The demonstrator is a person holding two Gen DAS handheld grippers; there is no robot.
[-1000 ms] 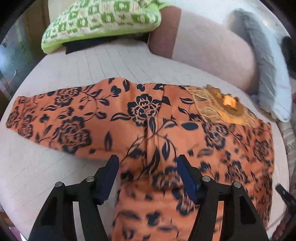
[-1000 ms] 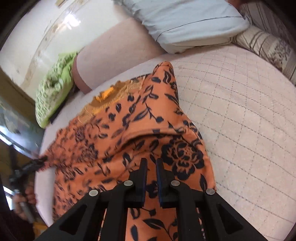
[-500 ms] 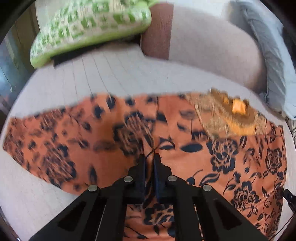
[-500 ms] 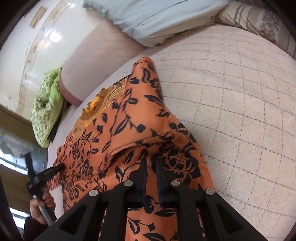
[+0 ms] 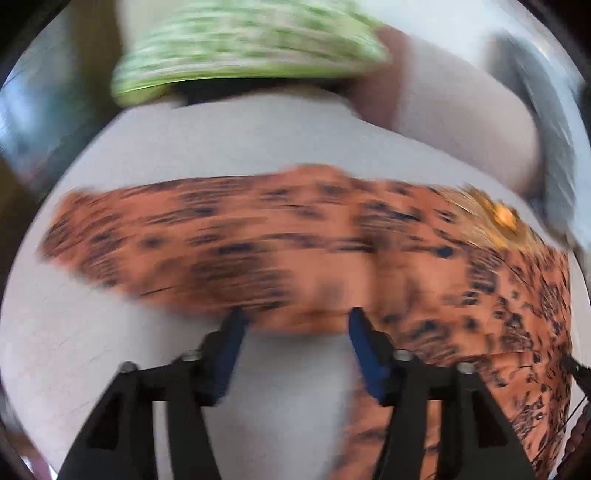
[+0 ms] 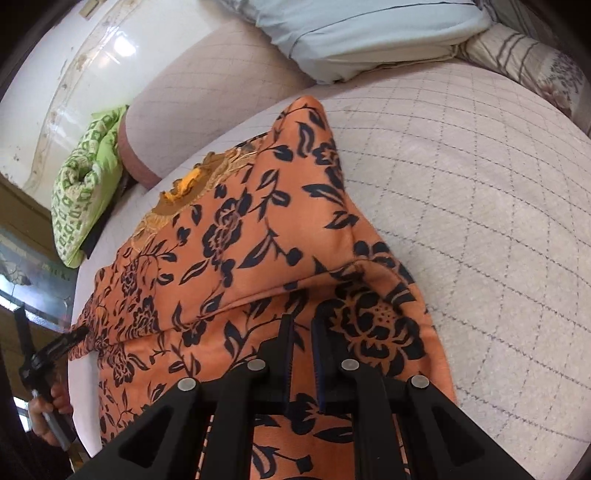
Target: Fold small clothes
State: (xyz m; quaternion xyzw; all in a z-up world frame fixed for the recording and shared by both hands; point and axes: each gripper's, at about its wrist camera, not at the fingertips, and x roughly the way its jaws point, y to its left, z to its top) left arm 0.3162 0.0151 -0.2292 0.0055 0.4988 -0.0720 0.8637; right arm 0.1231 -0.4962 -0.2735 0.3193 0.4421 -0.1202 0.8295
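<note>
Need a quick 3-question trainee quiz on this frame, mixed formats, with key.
1. True or false: the right tool is shut on the orange floral garment.
2. Which pillow lies nearest the garment's embroidered neckline? A) green patterned pillow B) pale blue pillow C) striped pillow
3. Fill in: the pads of the left tool stand apart with only bare ____ between them.

Key: 1 true; 2 A; 3 bedcover
</note>
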